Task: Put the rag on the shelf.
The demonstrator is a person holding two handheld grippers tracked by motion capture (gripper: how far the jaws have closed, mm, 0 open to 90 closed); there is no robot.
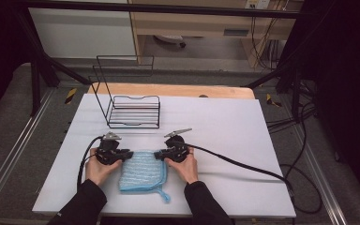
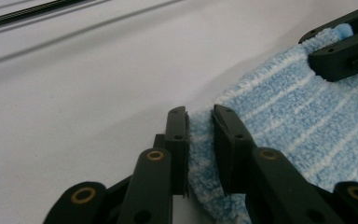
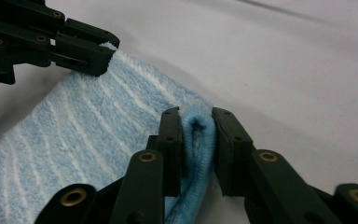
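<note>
Now, with the left gripper (image 1: 127, 154) and right gripper (image 1: 160, 153) each pinching a far corner of the blue towel (image 1: 142, 171) lying on the white table (image 1: 243, 140), both should lift evenly, keeping the edge taut.

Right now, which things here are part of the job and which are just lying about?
In the job: cloth; left gripper and right gripper, each pinching a far corner of it.
Lying about: wire rack; table beneath.
</note>
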